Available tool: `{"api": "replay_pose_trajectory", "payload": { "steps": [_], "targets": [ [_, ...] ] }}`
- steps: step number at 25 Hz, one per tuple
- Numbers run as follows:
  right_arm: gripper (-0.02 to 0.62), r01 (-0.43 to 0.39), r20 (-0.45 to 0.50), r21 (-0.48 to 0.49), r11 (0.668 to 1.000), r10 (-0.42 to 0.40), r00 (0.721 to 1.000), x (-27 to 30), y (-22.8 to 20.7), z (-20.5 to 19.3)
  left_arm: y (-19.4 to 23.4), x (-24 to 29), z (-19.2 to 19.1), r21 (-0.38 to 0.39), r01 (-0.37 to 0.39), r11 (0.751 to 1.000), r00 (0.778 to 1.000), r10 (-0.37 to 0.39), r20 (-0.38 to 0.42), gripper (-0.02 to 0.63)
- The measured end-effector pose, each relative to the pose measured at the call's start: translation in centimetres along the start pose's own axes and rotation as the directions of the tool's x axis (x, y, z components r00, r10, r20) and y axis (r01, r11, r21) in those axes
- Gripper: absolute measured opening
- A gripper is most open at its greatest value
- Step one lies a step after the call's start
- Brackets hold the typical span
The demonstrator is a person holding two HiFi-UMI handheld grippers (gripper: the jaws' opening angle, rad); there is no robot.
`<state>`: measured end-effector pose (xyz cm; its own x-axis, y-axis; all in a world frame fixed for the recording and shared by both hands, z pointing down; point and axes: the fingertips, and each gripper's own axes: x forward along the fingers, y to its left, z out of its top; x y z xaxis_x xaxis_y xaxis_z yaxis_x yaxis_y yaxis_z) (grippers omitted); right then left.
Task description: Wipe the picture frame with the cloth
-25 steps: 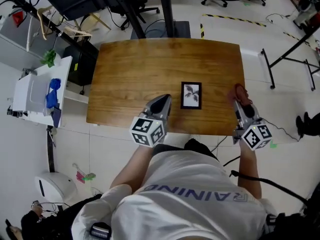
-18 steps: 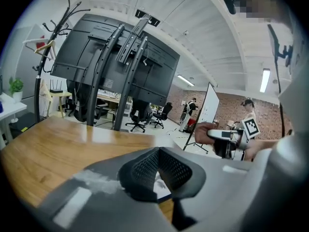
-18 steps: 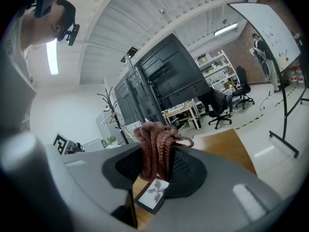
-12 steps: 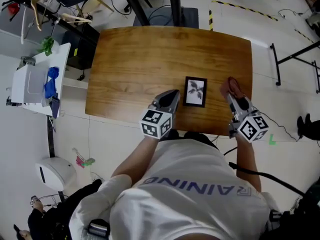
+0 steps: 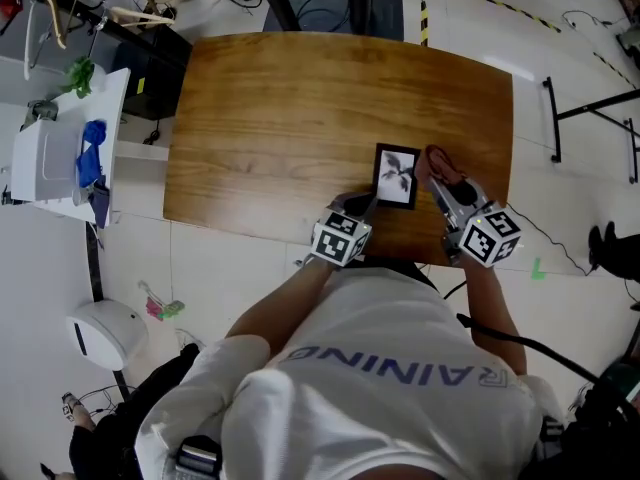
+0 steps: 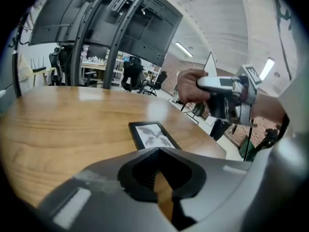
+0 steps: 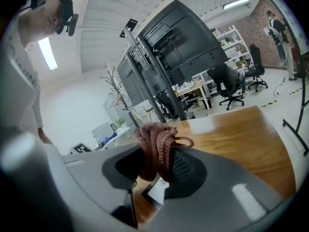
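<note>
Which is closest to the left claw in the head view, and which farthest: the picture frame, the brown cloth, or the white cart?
1. The picture frame, on the table just ahead of the left claw.
2. The brown cloth, right of the frame, in the right claw.
3. The white cart, off the table, far left.

The surface (image 5: pixel 280 118) is varnished wood with a soft sheen over the grain. The picture frame (image 5: pixel 397 176) looks matt black. The cloth (image 7: pixel 159 134) is coarse, reddish-brown knit. The right hand-held gripper (image 7: pixel 155 154) has a smooth, matt grey shell and ribbed black pads (image 7: pixel 186 166).
</note>
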<state>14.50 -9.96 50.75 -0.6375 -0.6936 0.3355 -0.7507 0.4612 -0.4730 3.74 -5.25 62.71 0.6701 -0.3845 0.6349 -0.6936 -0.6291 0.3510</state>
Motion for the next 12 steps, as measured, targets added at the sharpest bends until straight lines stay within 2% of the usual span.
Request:
{"api": "replay_pose_trajectory", "payload": {
  "steps": [2, 5, 9, 12],
  "targets": [
    [0.118, -0.032, -0.036, -0.01, 0.999, 0.032, 0.999, 1.5, 0.4, -0.6, -0.1, 1.0, -1.3, 0.005, 0.009, 1.0, 0.999, -0.009, -0.043, 0.006],
    [0.118, -0.061, -0.077, 0.024, 0.998, 0.063, 0.995, 3.4, 0.7, -1.2, -0.3, 2.0, -2.6, 0.02, 0.022, 1.0, 0.997, -0.021, -0.079, 0.005],
    [0.118, -0.034, -0.154, 0.092, 0.995, 0.048, 0.987, 6.2, -0.7, -2.9, -0.2, 3.0, -3.2, 0.007, 0.02, 1.0, 0.994, -0.019, -0.104, 0.005],
    [0.118, -0.023, -0.234, 0.135, 0.991, 0.055, 0.971, 8.1, -1.4, -4.6, -0.1, 3.4, -3.7, -0.014, 0.017, 1.0, 0.993, -0.018, -0.119, 0.005]
  ]
}}
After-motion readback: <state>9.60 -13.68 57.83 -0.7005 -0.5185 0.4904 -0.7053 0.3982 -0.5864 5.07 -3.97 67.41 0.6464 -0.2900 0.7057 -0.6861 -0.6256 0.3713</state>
